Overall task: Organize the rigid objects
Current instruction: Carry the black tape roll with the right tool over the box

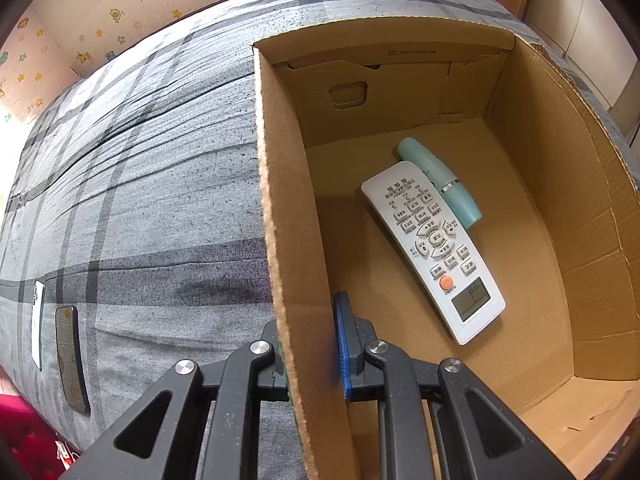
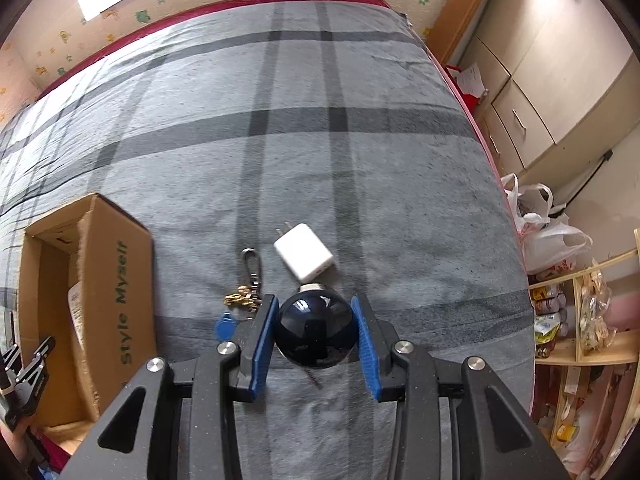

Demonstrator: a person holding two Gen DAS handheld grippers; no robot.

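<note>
Left wrist view: the left gripper (image 1: 310, 354) straddles the near wall of one cardboard box (image 1: 592, 240), one finger outside and one inside, clamped on that wall. Box contents, two items — one white remote control (image 1: 434, 250) lying face up and one pale teal tube-shaped device (image 1: 440, 182) touching its far side. On the grey plaid bedspread (image 1: 160, 200) to the left lie two flat items side by side: one white, one dark. Right wrist view: the right gripper (image 2: 314, 334) has its blue pads (image 2: 366, 340) set narrowly around one black glossy ball (image 2: 316, 330); whether both pads touch it is unclear. Beyond it — one white charger plug (image 2: 304, 258), one keyring with blue tag (image 2: 242, 300).
</note>
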